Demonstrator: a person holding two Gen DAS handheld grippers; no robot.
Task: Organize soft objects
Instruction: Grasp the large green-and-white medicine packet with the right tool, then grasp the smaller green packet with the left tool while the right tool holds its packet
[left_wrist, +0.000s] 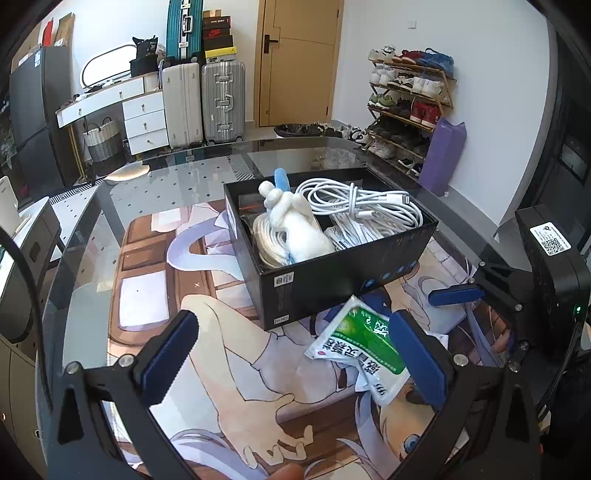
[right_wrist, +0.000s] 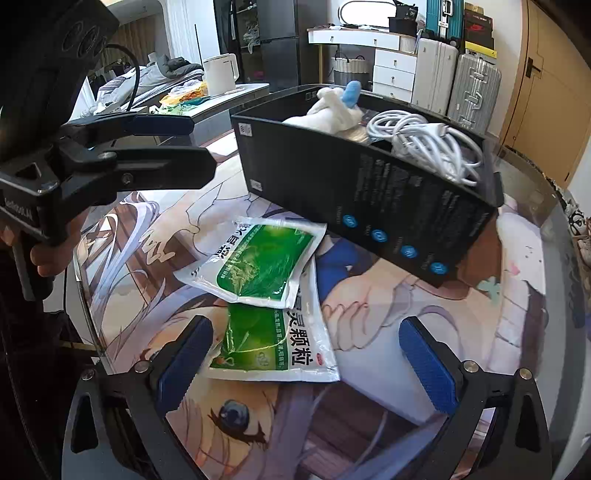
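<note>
A black open box (left_wrist: 343, 280) (right_wrist: 369, 184) stands on the printed mat. It holds a white plush toy (left_wrist: 295, 221) (right_wrist: 325, 109) with a blue tip, coiled white cables (left_wrist: 354, 203) (right_wrist: 428, 142) and small packets. Two green-and-white sachets lie overlapping on the mat in front of the box: the upper sachet (right_wrist: 258, 258) (left_wrist: 354, 343) and the lower sachet (right_wrist: 273, 343). My left gripper (left_wrist: 295, 360) is open and empty, its right finger over the sachets. My right gripper (right_wrist: 306, 363) is open and empty, just before the lower sachet.
The round glass table (left_wrist: 155, 177) carries an anime-print mat (left_wrist: 221, 350). My left gripper (right_wrist: 166, 144) shows at the left of the right wrist view. Suitcases (left_wrist: 207, 103), a white drawer unit (left_wrist: 142, 122) and a shoe rack (left_wrist: 406, 103) stand beyond the table.
</note>
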